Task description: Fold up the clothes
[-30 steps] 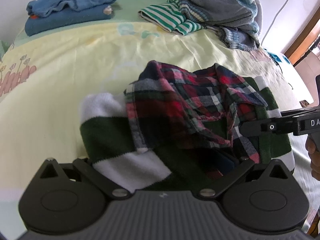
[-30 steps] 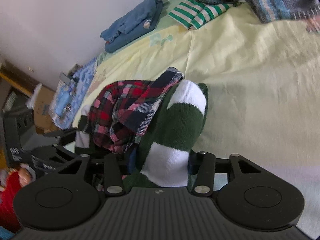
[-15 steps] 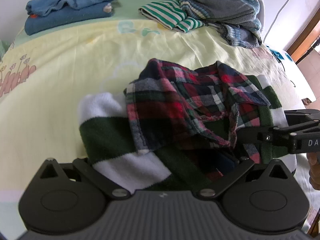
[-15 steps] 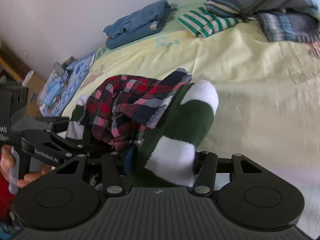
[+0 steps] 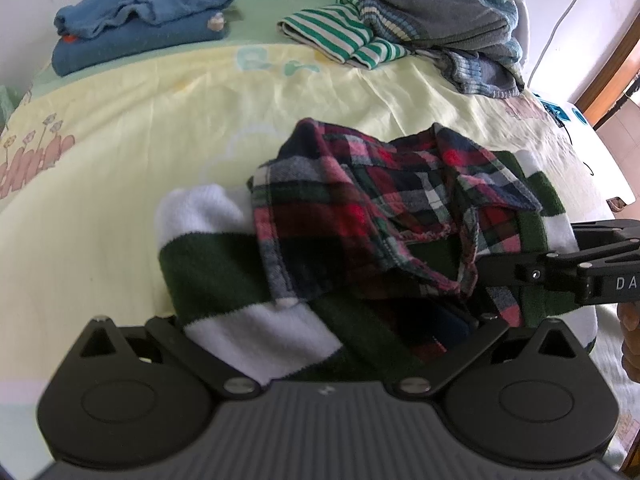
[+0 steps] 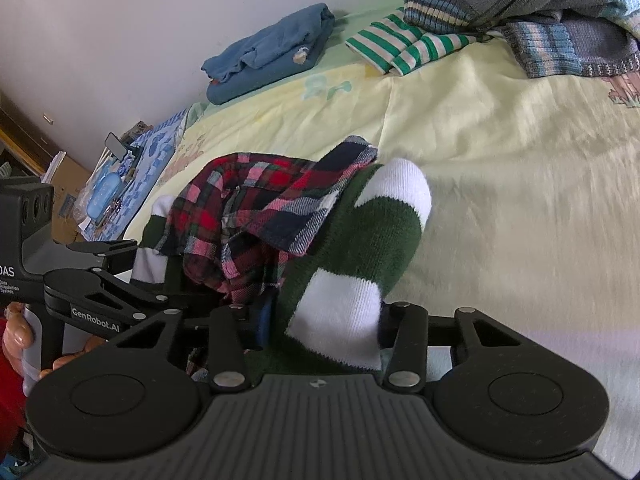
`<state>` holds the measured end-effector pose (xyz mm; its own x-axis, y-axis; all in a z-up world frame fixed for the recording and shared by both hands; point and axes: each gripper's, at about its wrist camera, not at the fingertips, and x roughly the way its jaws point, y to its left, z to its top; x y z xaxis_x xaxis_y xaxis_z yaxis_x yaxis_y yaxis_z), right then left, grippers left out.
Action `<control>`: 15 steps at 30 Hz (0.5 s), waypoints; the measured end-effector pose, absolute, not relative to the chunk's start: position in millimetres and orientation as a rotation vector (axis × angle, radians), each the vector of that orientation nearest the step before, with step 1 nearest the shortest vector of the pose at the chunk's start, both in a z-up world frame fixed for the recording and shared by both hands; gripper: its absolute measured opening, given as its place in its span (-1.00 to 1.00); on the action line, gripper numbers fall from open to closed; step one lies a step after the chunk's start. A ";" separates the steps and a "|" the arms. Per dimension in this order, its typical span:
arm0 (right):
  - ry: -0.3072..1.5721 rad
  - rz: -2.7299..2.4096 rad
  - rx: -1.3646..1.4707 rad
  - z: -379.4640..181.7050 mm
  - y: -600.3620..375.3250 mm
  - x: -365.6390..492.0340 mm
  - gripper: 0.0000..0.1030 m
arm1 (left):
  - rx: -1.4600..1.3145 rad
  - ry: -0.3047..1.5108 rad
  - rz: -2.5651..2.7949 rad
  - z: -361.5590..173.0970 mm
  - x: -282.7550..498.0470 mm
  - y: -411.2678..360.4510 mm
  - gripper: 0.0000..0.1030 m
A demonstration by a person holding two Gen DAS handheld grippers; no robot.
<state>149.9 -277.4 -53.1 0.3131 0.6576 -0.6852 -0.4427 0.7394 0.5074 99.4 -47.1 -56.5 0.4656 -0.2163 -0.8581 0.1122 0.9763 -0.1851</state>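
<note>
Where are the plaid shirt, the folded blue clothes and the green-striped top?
plaid shirt [image 5: 360, 200], left wrist view, red check panel.
folded blue clothes [image 5: 136, 36], left wrist view, top layer.
green-striped top [image 6: 404, 42], right wrist view, striped sleeve.

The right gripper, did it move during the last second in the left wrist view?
Yes. The right gripper has sunk lower against the plaid shirt; earlier it sat nearer the shirt's collar, now nearer its lower edge.

A bed [image 5: 168, 128] in a pale yellow sheet carries everything. On it lie folded blue clothes [image 5: 136, 40], a striped top [image 5: 340, 38], a grey knit heap [image 5: 440, 12] — and the green-and-white sweater [image 5: 208, 264].
</note>
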 end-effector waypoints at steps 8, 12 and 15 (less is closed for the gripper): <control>1.036 0.738 0.251 -53.1 -278.4 152.5 -0.07 | -0.122 1.048 -0.211 -54.9 96.5 -46.1 0.87; 1.043 0.733 0.278 -53.7 -279.2 152.6 -0.01 | -0.141 1.033 -0.210 -53.5 94.0 -43.6 0.78; 1.044 0.731 0.309 -54.7 -280.5 152.7 0.06 | -0.147 1.018 -0.212 -52.9 91.3 -43.1 0.74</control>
<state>152.7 -280.5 -54.7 0.2979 0.6782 -0.6718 -0.3998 0.7277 0.5574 91.3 -43.1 -52.9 0.5074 -0.2435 -0.8266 0.1068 0.9696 -0.2200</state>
